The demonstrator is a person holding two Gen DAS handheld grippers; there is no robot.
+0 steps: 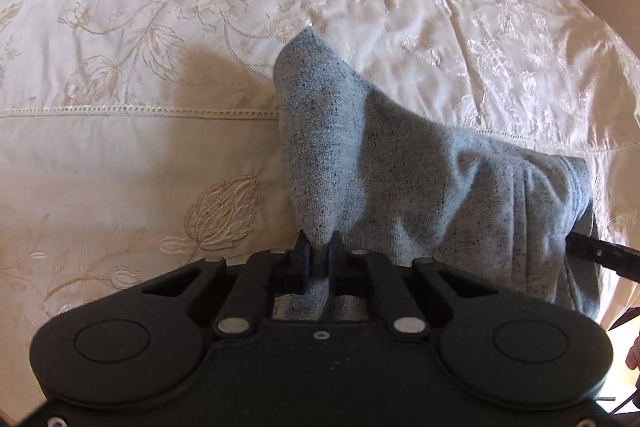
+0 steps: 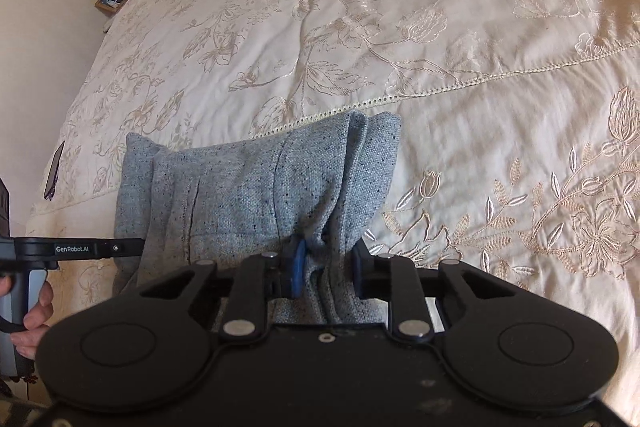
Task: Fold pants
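Cream embroidered bedspread [image 2: 460,27] underneath. L gripper [image 1: 319,247] clamped tight on grey pants [image 1: 400,167]. R gripper [image 2: 328,259] part-closed, pinching bunched pants fabric.

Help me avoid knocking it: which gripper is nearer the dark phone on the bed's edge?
Left. The left gripper sits just below the phone; the right gripper grips the pants farther right.

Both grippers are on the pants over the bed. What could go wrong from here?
1. The left gripper pinches only a thin edge of the grey pants; it may slip out.
2. The right gripper clamps a bunched wad, so creases may get folded in.
3. Loose fabric could drag the bedspread.
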